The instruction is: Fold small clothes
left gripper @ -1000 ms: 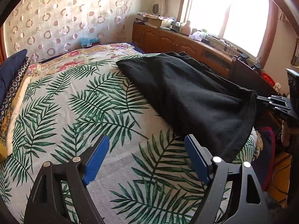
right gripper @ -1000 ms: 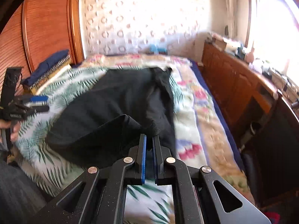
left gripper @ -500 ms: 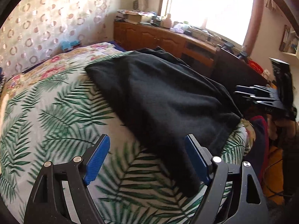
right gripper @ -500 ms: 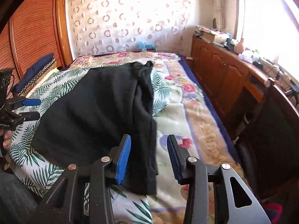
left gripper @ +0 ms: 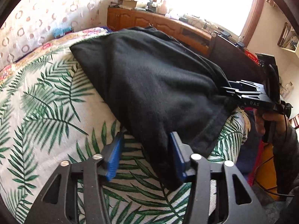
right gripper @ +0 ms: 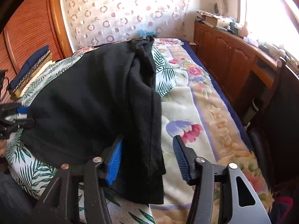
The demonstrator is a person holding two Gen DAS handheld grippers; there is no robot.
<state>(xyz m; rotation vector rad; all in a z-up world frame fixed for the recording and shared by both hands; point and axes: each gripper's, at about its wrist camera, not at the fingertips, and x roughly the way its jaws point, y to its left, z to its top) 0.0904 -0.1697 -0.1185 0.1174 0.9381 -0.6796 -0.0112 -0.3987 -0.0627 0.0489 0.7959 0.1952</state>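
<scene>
One black garment (left gripper: 149,85) lies mid-frame on the leaf-print bedspread (left gripper: 46,108). Two grippers: the left gripper (left gripper: 145,158) has just been closing, its corner between the jaws; the right gripper (right gripper: 147,158) has been opening, half apart, cloth between, gripping nothing. The garment's far end is bunched and unclear.

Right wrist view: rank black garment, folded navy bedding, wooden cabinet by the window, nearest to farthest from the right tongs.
1. black garment, its hem between the right tongs
2. wooden cabinet, right side
3. folded navy bedding, far left by the wardrobe; close to the cabinet, order uncertain
</scene>
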